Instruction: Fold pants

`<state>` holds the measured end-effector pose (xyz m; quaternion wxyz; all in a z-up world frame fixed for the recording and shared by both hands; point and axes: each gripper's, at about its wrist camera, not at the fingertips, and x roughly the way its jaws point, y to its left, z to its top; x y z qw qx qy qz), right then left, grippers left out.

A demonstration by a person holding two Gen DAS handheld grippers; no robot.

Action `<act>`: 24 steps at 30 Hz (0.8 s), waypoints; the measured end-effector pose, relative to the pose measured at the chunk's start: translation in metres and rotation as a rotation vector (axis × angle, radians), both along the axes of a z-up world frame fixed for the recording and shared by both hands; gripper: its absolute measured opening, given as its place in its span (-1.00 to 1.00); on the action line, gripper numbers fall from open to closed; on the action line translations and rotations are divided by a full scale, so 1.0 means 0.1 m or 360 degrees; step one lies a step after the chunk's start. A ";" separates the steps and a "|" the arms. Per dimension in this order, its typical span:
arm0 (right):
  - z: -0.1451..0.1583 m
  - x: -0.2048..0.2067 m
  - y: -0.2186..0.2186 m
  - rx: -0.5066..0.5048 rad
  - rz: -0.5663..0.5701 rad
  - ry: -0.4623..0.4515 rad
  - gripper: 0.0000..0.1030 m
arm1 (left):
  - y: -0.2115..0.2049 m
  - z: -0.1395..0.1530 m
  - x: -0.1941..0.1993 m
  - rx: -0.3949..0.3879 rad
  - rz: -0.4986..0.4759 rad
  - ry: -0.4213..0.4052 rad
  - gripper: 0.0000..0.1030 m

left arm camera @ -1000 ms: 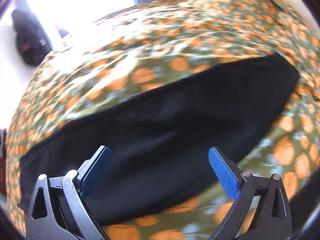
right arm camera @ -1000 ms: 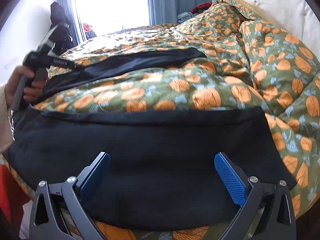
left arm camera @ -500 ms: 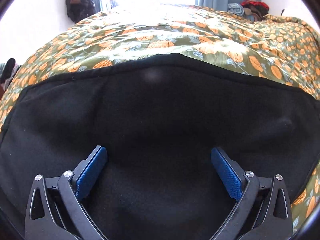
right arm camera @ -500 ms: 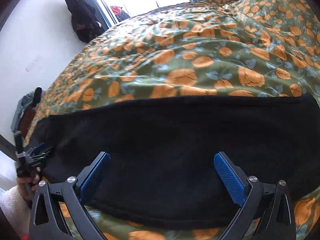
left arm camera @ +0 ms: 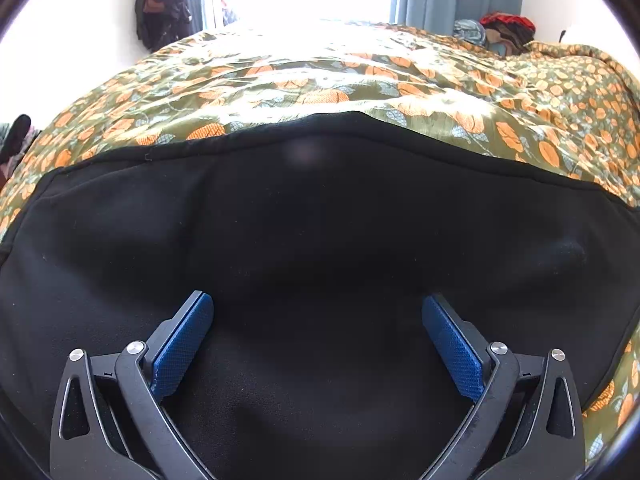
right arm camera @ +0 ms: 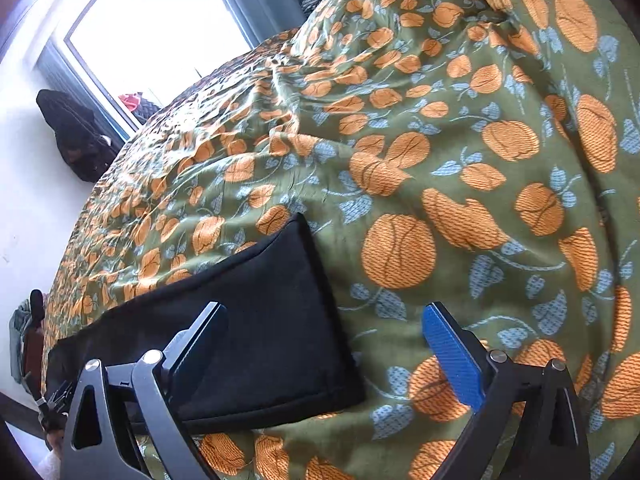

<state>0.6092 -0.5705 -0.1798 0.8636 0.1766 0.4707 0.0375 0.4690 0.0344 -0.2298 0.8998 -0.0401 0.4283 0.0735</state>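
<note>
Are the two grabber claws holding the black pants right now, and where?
No, nothing is held. The left gripper and right gripper are both open above the black pants on the bedspread.

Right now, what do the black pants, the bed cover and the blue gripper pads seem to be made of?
Pants: soft matte knit, maybe fleece or cotton; no shine, rounded folds, stitched hem.
Bed cover: thin woven cloth, perhaps cotton, printed with orange fruit; fine wrinkles, slight sheen near the window.
Blue pads: probably rubber or textured plastic; a fine grid pattern shows.
</note>
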 end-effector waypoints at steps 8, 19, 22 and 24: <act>0.55 -0.65 0.76 -0.0463 0.0474 -0.0255 -0.90 | 0.02 -0.03 0.02 -0.0016 0.0003 -0.0007 0.99; 0.35 -3.47 0.85 -0.0654 0.0514 -0.0129 -0.90 | -0.01 -0.02 0.08 0.0034 0.0005 0.0050 0.99; 0.05 -3.77 0.47 -0.0775 0.0095 0.0053 -0.45 | -0.05 0.02 0.12 0.0082 0.0007 0.0114 0.99; 0.18 -3.92 0.44 -0.0783 -0.0078 -0.0035 0.12 | -0.08 0.07 0.15 0.0123 0.0031 0.0206 0.99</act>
